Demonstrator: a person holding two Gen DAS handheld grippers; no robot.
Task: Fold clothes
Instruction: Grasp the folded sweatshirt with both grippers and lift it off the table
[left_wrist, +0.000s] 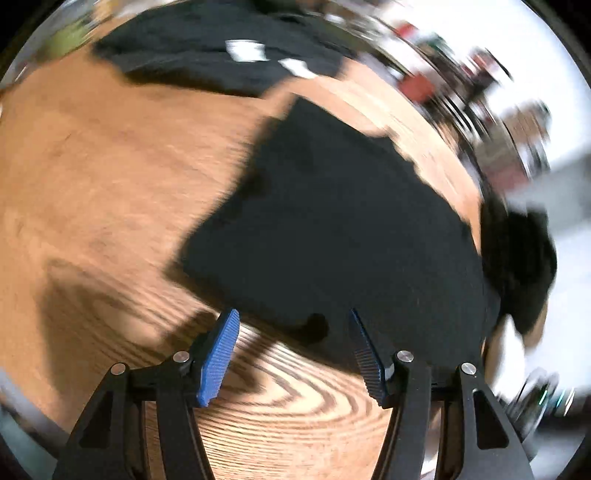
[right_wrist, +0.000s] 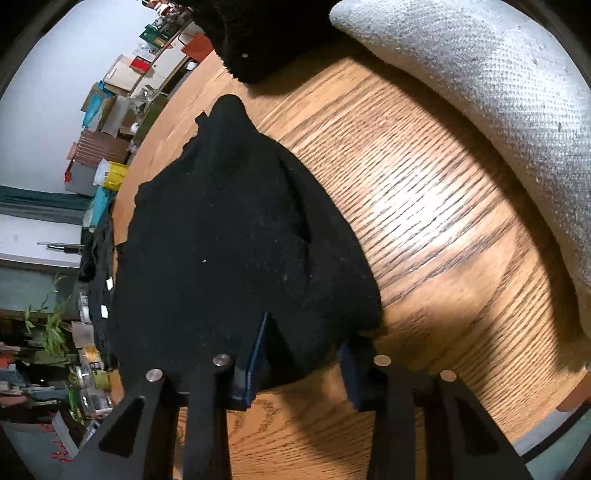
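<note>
Here, a black garment (left_wrist: 332, 229) lies as a flat, roughly rectangular block on the wooden worktop (left_wrist: 110, 166), edges fairly square, so it looks folded at least once. The left hand-held gripper (left_wrist: 291, 354) hangs just at the garment's near edge, blue pads spread wide, grasping nothing; the view is motion-blurred. In the right wrist view the right hand-held gripper (right_wrist: 303, 365) has its pads apart with a bunched hem of the black garment (right_wrist: 229, 240) sitting between them; whether they actually pinch the cloth I cannot tell. Beyond the garment, a second dark pile with white tags (left_wrist: 207, 48) sits at the far worktop edge. A grey woven cushion (right_wrist: 498, 110) lies past the garment's right side.

Risks, as I judge them: the bunched hem could slip from a loose pinch and undo the fold; a fast left sweep could drag the flat block askew.
</note>
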